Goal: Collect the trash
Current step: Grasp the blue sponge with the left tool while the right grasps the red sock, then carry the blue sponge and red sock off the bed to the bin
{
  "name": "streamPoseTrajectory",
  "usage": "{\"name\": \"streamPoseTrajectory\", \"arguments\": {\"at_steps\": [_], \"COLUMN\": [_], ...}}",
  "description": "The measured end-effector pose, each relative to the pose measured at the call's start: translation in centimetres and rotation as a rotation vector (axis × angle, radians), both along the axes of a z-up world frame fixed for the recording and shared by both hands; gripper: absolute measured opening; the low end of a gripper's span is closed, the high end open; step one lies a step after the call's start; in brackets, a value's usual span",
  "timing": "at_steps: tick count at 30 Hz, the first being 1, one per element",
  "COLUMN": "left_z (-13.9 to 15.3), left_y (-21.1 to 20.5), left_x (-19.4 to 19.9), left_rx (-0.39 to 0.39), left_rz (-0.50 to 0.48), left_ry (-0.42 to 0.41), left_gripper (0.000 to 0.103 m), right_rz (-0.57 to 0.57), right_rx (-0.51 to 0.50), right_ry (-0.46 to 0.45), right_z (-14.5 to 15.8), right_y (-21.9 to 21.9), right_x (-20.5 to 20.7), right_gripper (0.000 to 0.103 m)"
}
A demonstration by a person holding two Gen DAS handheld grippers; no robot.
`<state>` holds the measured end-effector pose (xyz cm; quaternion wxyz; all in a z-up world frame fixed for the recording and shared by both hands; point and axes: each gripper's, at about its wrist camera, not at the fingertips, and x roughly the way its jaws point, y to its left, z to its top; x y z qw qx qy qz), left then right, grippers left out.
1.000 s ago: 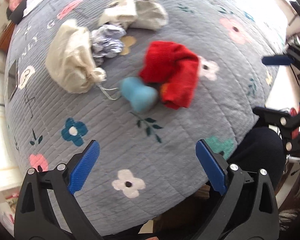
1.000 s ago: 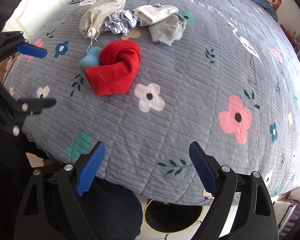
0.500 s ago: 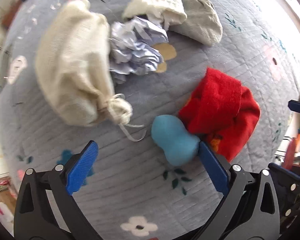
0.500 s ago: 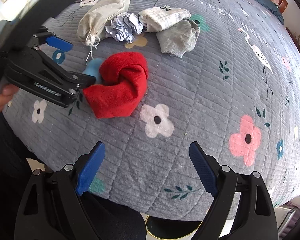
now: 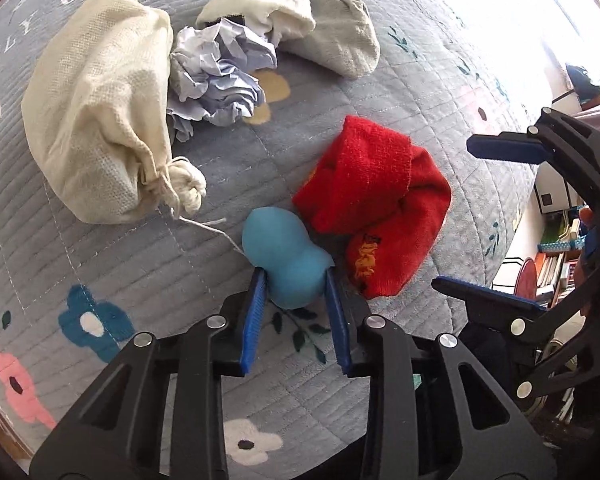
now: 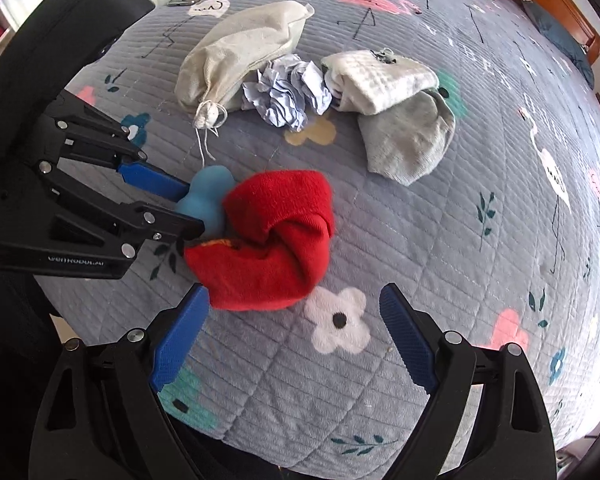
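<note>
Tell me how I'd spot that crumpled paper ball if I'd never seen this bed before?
Start with the grey flowered quilt that covers the bed. On it lies a small heap of fabric things, and the crumpled paper ball sits in the middle of it, between the cream drawstring bag and the folded white sock. It is the only pale lilac, sharply creased item; everything around it is soft cloth.
</note>
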<state>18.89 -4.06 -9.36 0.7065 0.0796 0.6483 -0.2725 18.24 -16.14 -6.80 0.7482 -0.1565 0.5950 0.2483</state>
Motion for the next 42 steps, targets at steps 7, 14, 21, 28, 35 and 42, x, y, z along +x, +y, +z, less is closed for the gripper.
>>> {"name": "streamPoseTrajectory", "arguments": {"at_steps": [7,14,21,28,35,42], "left_z": [0.0,-2.5,-1.6,-0.7,0.1,1.7], "left_y": [-2.6,-3.0,-2.6,1.5,2.5,0.5], "left_x": [-0.1,1.4,0.4,0.0,-1.0,-4.3], "left_rx": [0.047,0.127,0.09,0.088,0.127,0.195], "left_rz": [-0.003,0.025,0.015,0.038,0.037,-0.01], "left_ry": [-0.077,-0.07,-0.054,-0.03,-0.047,-0.108], "left_gripper": [0.085,0.064,0.043,0.043,0.043,0.043], "right_rz": [-0.015,-0.033,0.039,0.079,0.076,0.083], "right_rx": [-0.001,0.016,0.007,0.023,0.042,-0.008], "right_ry": [-0.01,0.011,0.004,0.043,0.097,0.024], "right_z": [0.0,-0.5,-0.4,-2.5,-4.4,-1.3], "right_y": [-0.1,-0.7,0.5,2.3,2.9,1.7], "right_x": [-0.1,0.0,0.5,2.5,2.6,-0.5], "right_gripper": [0.082,0.081,0.085,0.086,0.033,0.03]}}
